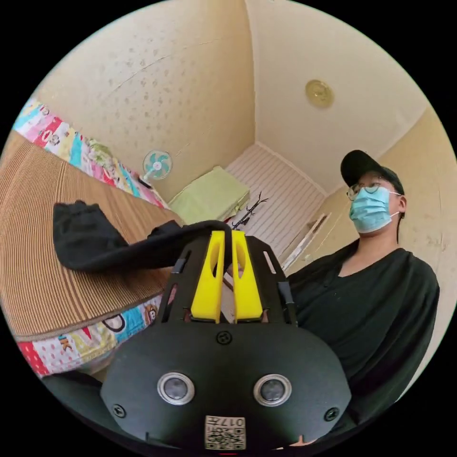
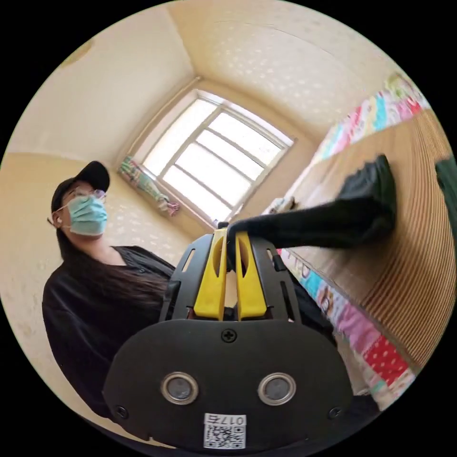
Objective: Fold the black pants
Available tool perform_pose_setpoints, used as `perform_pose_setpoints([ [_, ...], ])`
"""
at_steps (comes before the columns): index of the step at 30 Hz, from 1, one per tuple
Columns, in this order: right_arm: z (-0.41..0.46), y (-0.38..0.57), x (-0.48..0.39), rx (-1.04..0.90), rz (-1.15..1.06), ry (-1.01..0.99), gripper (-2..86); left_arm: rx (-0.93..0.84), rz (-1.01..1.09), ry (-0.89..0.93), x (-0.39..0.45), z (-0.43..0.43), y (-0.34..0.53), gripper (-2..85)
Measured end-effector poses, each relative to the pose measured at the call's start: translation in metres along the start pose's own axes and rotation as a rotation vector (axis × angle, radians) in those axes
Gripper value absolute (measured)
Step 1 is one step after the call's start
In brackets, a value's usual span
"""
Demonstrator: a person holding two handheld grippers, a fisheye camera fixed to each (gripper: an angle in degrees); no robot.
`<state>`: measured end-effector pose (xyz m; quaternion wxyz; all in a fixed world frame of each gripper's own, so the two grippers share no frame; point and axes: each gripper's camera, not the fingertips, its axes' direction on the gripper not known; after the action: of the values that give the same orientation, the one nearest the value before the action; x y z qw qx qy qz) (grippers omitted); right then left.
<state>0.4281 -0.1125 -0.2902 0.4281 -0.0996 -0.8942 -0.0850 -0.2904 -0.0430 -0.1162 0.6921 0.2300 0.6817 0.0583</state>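
Two grippers each pinch one edge of the black pants (image 1: 90,238). The rest of the pants lies bunched on a bed covered by a ribbed brown mat (image 1: 57,285), over a bright patterned sheet (image 1: 71,350).

In the left gripper view, the left gripper (image 1: 228,247) has its yellow fingers (image 1: 209,281) nearly together, with a fold of black cloth caught between the tips. The cloth runs from there in a taut band back to the heap on the mat.

In the right gripper view, the right gripper (image 2: 231,247) shows the same narrow grip, fingers (image 2: 213,281) pressed on the cloth edge, and the pants (image 2: 362,209) stretch away toward the bed.

A person in a dark top stands close behind both grippers. A window (image 2: 214,162) is behind them.

The step in hand looks like lifting and spreading the pants before a fold. To do it well, both grips should stay firm, the hands should move apart evenly until the edge is straight, and the cloth should be laid flat without dragging the mat.
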Motion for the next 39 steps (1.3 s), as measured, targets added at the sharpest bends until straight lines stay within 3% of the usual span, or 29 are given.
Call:
perform_pose_setpoints([
  [5, -0.008, -0.1, -0.123, 0.045, -0.382, -0.031, 2.2, 0.181, 0.363, 0.073, 0.114, -0.008, -0.118, 0.6],
  [9, -0.013, -0.174, -0.18, 0.124, -0.455, 0.104, 2.0, 0.241, 0.346, 0.059, 0.132, 0.003, -0.183, 0.7],
  [11, -0.015, -0.207, -0.172, 0.128, -0.385, 0.215, 1.9, 0.212, 0.272, -0.08, 0.108, 0.019, -0.224, 0.7],
  [15, -0.007, -0.27, -0.097, 0.07, -0.249, 0.553, 1.9, 0.161, 0.064, -0.145, 0.02, 0.046, -0.273, 0.7],
  [20, -0.009, -0.297, -0.02, 0.134, -0.14, 0.572, 2.1, 0.082, 0.049, -0.274, -0.049, 0.078, -0.298, 1.9],
  [25, 0.011, -0.218, 0.036, 0.062, -0.15, 0.634, 2.7, -0.122, 0.058, -0.48, -0.113, 0.105, -0.21, 3.6],
  [28, 0.022, -0.109, 0.108, -0.068, 0.035, 0.642, 3.6, -0.35, -0.075, -0.569, -0.186, 0.127, -0.089, 4.5],
  [31, 0.03, 0.018, 0.176, -0.241, 0.358, 0.668, 6.3, -0.556, -0.284, -0.645, -0.249, 0.136, 0.032, 5.2],
  [33, 0.028, 0.088, 0.19, -0.314, 0.513, 0.712, 8.1, -0.546, -0.357, -0.646, -0.264, 0.122, 0.067, 6.3],
  [38, -0.011, 0.073, 0.2, -0.1, 0.602, 0.637, 12.1, -0.146, -0.478, -0.498, -0.307, 0.058, 0.01, 16.8],
  [39, -0.004, 0.061, 0.224, -0.244, 0.667, 0.637, 11.6, -0.125, -0.485, -0.485, -0.316, 0.057, -0.002, 17.3],
])
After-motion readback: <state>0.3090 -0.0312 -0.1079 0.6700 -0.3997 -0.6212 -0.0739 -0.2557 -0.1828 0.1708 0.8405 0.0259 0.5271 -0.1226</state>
